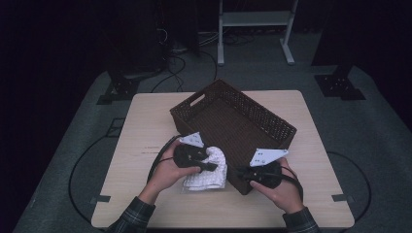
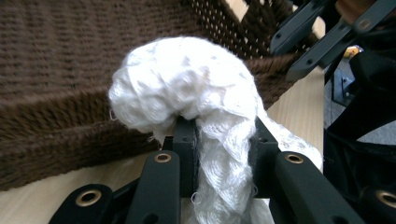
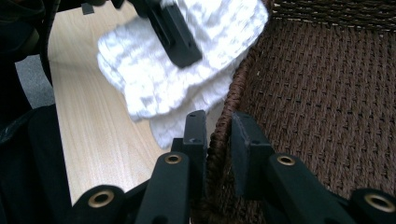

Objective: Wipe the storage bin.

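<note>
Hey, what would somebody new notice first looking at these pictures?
Likely the white knitted cloth, bright against the dark scene, pinched in the left gripper just in front of the brown woven basket. That basket sits at an angle mid-table, and the right gripper clamps the rim of its near corner.

High view looking down on table [image 1: 145,204], both claw cameras close-up, sharing white knit cloth [image 2: 187,84] and basket [image 3: 327,93]

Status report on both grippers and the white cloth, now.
Left gripper shut on white cloth, bunched beside basket. Right gripper clamps basket rim. Basket wall stands between cloth and interior.
</note>
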The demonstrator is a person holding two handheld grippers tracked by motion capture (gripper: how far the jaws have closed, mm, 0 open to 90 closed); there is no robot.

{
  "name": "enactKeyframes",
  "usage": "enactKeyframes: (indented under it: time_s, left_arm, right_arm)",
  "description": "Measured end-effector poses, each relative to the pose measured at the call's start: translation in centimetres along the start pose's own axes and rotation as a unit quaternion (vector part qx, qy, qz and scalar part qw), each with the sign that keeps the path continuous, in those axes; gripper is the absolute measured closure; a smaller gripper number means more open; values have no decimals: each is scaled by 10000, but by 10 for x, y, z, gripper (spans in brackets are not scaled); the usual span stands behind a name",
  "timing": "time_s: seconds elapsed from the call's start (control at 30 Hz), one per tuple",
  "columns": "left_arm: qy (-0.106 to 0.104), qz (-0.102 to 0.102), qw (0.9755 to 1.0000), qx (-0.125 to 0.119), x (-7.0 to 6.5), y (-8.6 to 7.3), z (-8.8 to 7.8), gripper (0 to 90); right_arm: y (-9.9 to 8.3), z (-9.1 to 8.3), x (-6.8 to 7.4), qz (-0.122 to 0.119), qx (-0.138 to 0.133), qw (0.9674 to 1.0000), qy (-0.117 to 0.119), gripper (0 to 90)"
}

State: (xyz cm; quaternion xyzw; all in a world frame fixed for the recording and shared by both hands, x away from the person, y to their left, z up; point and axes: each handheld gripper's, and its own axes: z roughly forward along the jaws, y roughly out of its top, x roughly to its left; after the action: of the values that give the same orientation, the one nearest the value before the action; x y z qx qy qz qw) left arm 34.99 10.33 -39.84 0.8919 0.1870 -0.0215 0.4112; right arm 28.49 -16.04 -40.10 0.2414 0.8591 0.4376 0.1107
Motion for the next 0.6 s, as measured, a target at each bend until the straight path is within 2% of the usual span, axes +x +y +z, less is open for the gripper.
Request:
enactKeyframes:
  time_s: [0.27, 0.6]
  left_arm:
    - [12, -123, 9996, 254, 7, -7, 17, 702]
    - [96, -284, 9978, 593, 17, -20, 36, 701]
  right_arm:
    - [0, 0, 0, -19, -5, 10000, -10, 762]
    - [4, 5, 3, -107, -3, 9999, -40, 752]
